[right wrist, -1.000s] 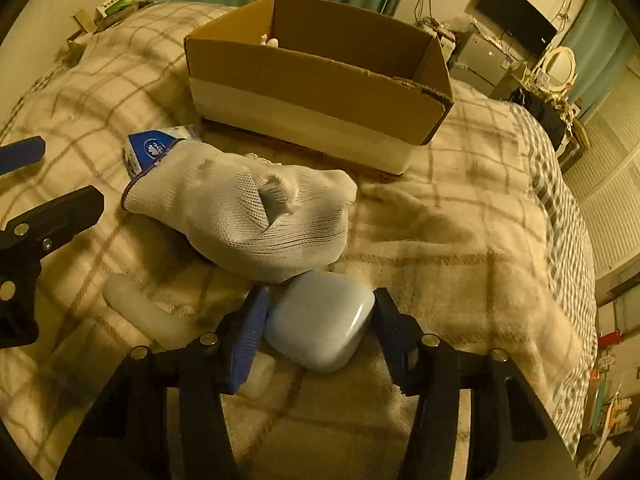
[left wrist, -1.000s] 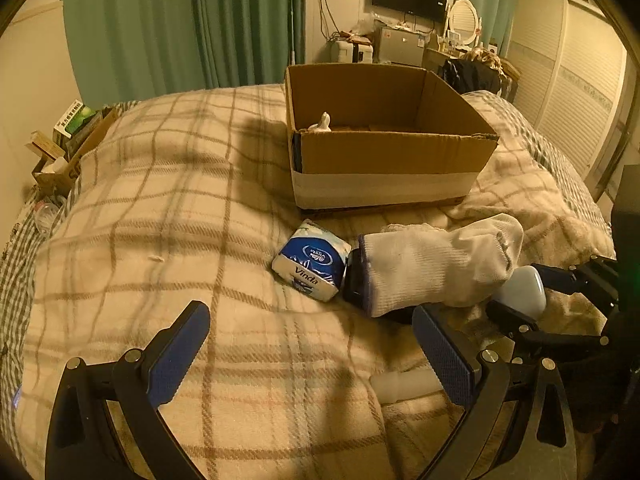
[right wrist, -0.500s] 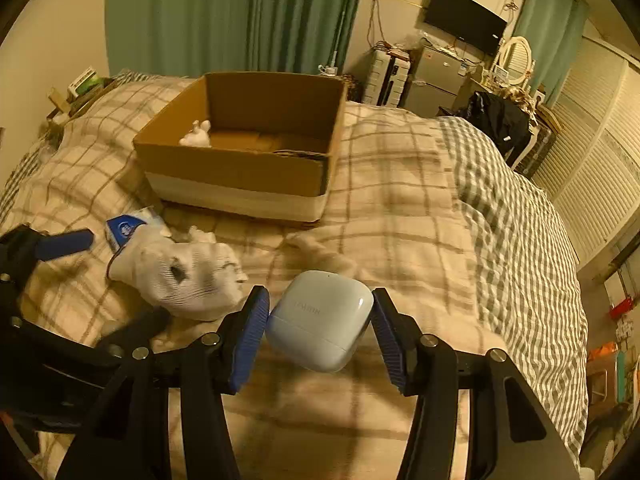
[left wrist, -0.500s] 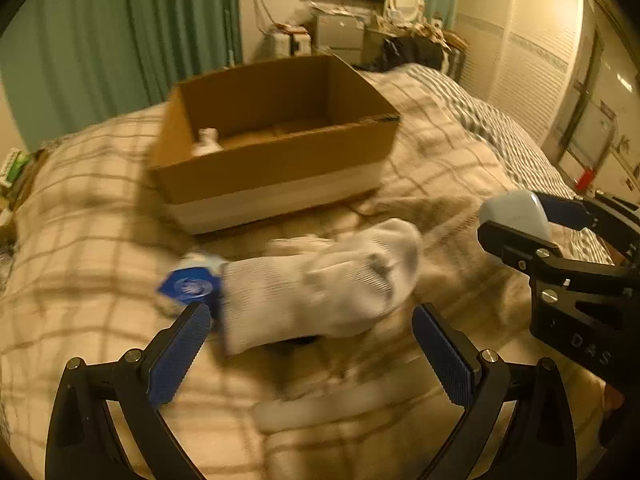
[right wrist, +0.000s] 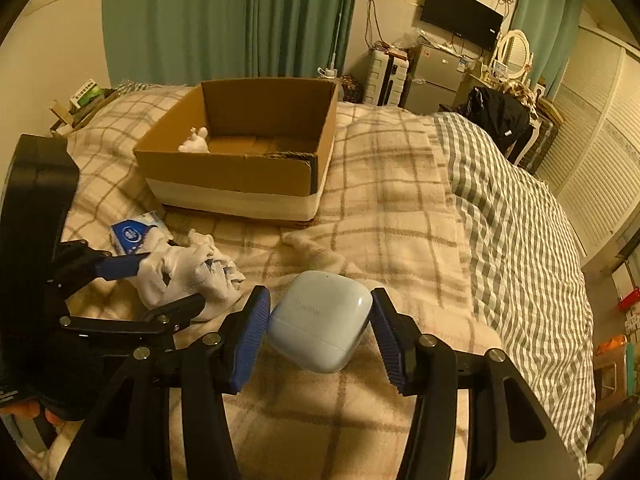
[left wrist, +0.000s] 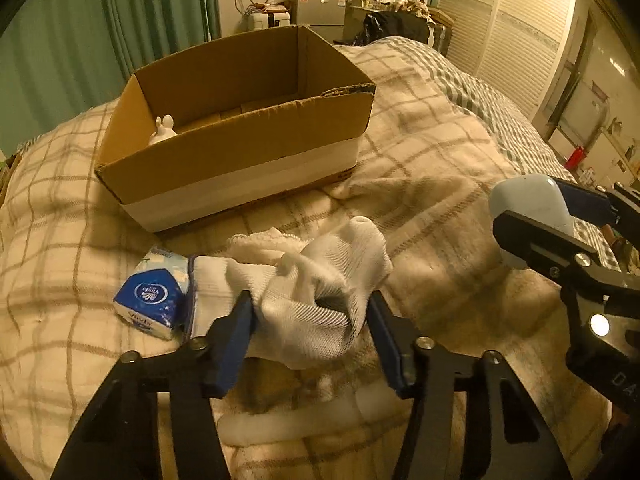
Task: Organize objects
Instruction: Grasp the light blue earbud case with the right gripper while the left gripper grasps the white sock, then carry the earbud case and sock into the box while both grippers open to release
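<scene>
White glove (left wrist: pixel 316 300), pale blue case (right wrist: pixel 318 320), brown box (left wrist: pixel 240 128), beige plaid blanket (left wrist: pixel 420 152), blue tissue pack (left wrist: pixel 150 304)
</scene>
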`<state>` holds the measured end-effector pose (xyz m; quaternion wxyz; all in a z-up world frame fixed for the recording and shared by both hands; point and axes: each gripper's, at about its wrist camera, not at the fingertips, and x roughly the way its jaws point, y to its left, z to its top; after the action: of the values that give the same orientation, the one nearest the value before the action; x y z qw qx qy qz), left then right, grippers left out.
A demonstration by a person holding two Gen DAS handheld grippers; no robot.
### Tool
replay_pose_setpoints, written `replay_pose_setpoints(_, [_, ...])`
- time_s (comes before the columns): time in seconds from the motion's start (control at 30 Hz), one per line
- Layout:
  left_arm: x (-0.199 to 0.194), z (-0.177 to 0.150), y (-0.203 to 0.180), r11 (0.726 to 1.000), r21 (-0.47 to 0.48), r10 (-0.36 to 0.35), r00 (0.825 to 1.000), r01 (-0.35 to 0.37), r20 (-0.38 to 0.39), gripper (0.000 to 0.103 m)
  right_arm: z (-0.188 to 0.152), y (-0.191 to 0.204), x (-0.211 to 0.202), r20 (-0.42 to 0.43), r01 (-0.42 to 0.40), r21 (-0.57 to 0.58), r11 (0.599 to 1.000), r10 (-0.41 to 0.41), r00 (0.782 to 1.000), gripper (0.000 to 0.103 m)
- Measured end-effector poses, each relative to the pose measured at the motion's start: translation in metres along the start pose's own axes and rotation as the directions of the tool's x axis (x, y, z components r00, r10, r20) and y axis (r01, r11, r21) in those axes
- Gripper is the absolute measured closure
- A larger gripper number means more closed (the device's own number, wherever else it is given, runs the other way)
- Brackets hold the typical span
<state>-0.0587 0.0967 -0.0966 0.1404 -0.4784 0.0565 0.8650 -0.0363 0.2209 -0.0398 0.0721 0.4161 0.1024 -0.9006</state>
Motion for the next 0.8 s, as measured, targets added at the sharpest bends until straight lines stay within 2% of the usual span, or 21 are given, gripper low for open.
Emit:
replay_pose_setpoints(0.03, [-0.004, 0.0, 0.002, 1.0, -0.008, -0.004, 1.0, 0.004, 0.005, 0.052, 0.0, 0.001, -0.005, 0.007, -0.003, -0.002, 1.0, 0.003, 1.0, 0.053])
replay_pose_setpoints(0.07, [-0.007, -0.001, 0.003, 1.0, -0.016, -0.011, 1.0, 0.011, 0.009, 0.056, 0.0, 0.001, -0.009, 0.014, -0.006, -0.002, 1.0, 0.006, 1.0, 0.059])
replay_pose_setpoints(0.1, [-0.012, -0.002, 0.005, 0.999, -0.028, -0.02, 1.0, 0.02, 0.015, 0.06, 0.0, 0.002, -0.014, 0.021, -0.005, -0.005, 1.0, 0.005, 1.0, 0.079])
replay_pose_setpoints(0.17, [-0.024, -0.002, 0.009, 0.998, -0.047, -0.038, 0.999, 0.04, 0.034, 0.062, 0.001, 0.003, -0.023, 0.026, -0.025, -0.01, 1.0, 0.026, 0.999, 0.085])
replay_pose_setpoints(0.37, [-0.046, -0.006, 0.015, 0.996, -0.068, -0.051, 0.997, 0.055, 0.065, 0.062, -0.002, 0.008, -0.031, 0.021, -0.01, -0.02, 1.0, 0.01, 1.0, 0.087])
replay_pose_setpoints(0.5, [-0.054, -0.015, 0.03, 0.995, -0.099, -0.016, 0.997, 0.024, 0.08, 0.062, -0.01, 0.006, -0.025, 0.011, -0.016, 0.007, 1.0, 0.016, 1.0, 0.086])
replay_pose_setpoints(0.53, [-0.054, -0.016, 0.034, 0.994, -0.105, -0.016, 0.997, 0.025, 0.081, 0.062, -0.011, 0.007, -0.021, 0.005, -0.026, 0.012, 1.0, 0.026, 1.0, 0.086])
replay_pose_setpoints(0.57, [-0.055, -0.019, 0.038, 0.993, -0.118, -0.007, 0.997, 0.017, 0.082, 0.062, -0.012, 0.007, -0.017, 0.0, -0.033, 0.013, 0.999, 0.033, 0.999, 0.079])
replay_pose_setpoints(0.6, [-0.055, -0.021, 0.044, 0.992, -0.129, 0.01, 0.996, 0.002, 0.086, 0.062, -0.013, 0.01, -0.013, -0.005, -0.04, 0.011, 0.999, 0.04, 0.999, 0.064])
replay_pose_setpoints(0.67, [-0.056, -0.025, 0.052, 0.99, -0.141, 0.043, 0.995, -0.03, 0.091, 0.062, -0.013, 0.018, -0.003, -0.02, -0.059, 0.001, 0.998, 0.059, 0.998, 0.047])
replay_pose_setpoints(0.8, [-0.056, -0.027, 0.07, 0.982, -0.172, 0.094, 0.991, -0.076, 0.1, 0.062, -0.011, 0.043, 0.019, -0.061, -0.109, -0.069, 0.992, 0.105, 0.993, 0.047])
